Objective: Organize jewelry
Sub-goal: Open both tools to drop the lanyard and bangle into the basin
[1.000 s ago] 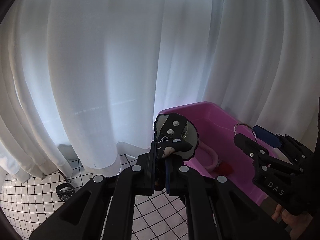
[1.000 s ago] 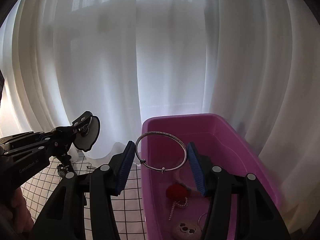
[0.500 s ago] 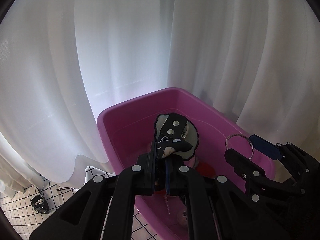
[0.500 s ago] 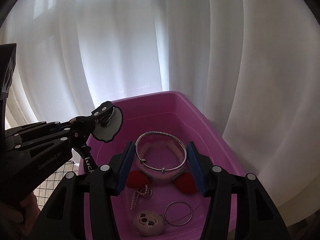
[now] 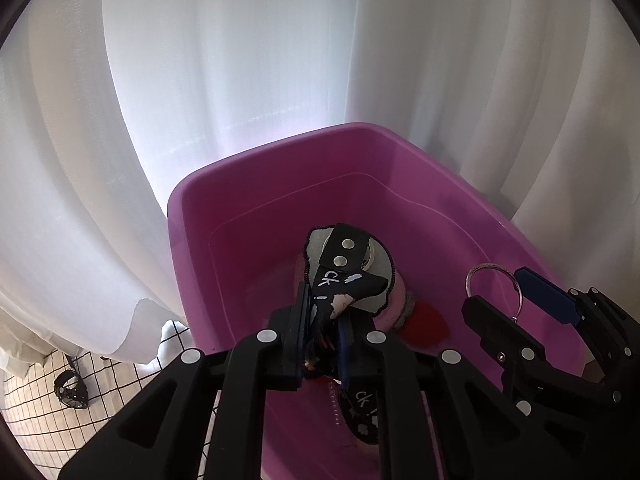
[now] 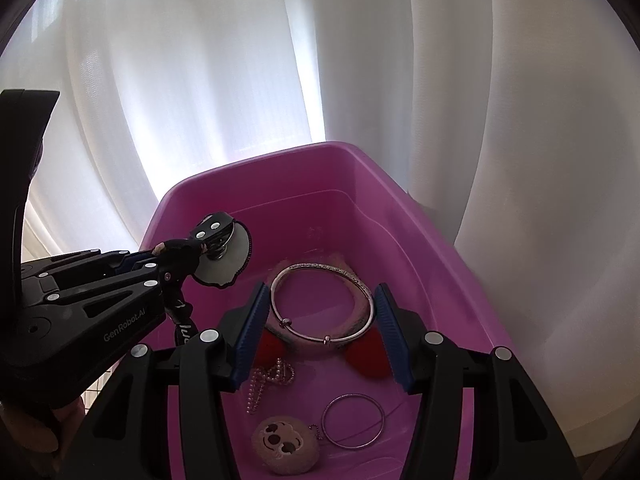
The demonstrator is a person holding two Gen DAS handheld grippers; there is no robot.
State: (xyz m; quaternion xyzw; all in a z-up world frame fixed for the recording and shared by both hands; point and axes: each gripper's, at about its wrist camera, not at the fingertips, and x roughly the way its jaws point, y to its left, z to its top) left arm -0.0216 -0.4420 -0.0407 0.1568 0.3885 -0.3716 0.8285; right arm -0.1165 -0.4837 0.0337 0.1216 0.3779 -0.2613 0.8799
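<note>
A pink plastic bin point(image 5: 188, 240) point(image 6: 440, 256) stands against white curtains. My left gripper point(image 5: 320, 332) is shut on a black keychain strap with a round silver-grey disc point(image 5: 348, 268), held over the bin's left side; it also shows in the right wrist view point(image 6: 224, 256). My right gripper point(image 6: 322, 320) is shut on a silver bangle point(image 6: 320, 304), held flat above the bin's middle; the bangle shows in the left wrist view point(image 5: 496, 284). In the bin lie a thin ring bracelet point(image 6: 354, 420), a bead chain point(image 6: 268, 380), a round face charm point(image 6: 286, 444) and a pink hairband with red ends point(image 6: 366, 356).
A white cloth with a black grid point(image 5: 48, 424) covers the table left of the bin. A small dark ring-shaped item point(image 5: 72, 388) lies on it. White curtains point(image 5: 240, 80) hang close behind the bin.
Both grippers have moved forward and lower over the bin with their items held. The bin now fills more of both views.
</note>
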